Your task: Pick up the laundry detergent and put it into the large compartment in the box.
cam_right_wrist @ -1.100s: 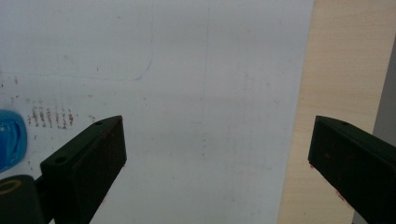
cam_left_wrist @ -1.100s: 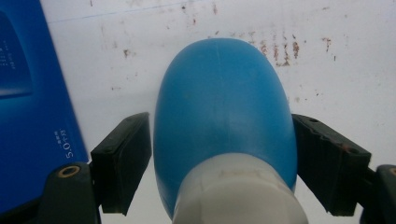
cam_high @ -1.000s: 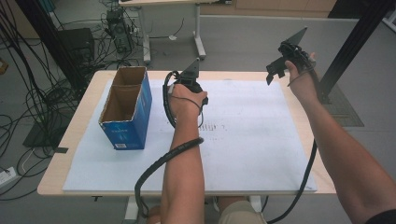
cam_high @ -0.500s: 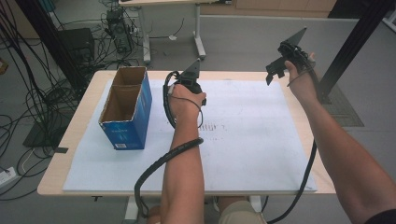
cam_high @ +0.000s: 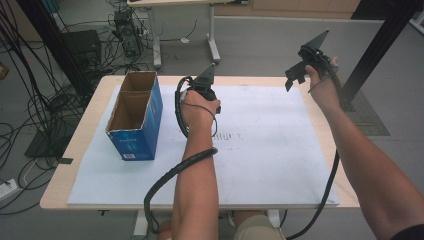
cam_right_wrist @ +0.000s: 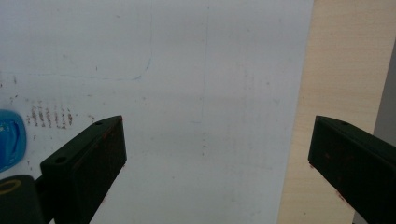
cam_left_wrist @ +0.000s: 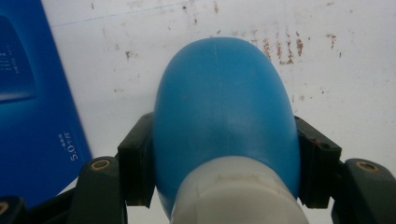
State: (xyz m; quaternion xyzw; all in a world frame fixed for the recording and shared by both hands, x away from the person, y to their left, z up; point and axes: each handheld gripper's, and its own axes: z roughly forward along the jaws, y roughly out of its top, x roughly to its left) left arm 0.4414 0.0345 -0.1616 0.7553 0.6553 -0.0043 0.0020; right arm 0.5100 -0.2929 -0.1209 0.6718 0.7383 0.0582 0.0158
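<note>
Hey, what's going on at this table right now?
A person works at a table with a gripper in each hand. The left gripper has just closed its jaws on a blue, egg-shaped object with a white end, over the white sheet, beside an open blue cardboard box. The right gripper hangs open and empty near the sheet's far right edge.

The high view looks forward and down from above the person's side of the tabletop [cam_high: 300,85], taking in its whole white sheet [cam_high: 270,160] and the floor beyond. The left gripper view sits close in, looking along its fingers [cam_left_wrist: 135,158] at a blue object [cam_left_wrist: 224,107] over the same stained sheet. The right gripper view looks down from farther off, sharing that sheet, its reddish marks [cam_right_wrist: 49,116] and the tabletop's right edge.
</note>
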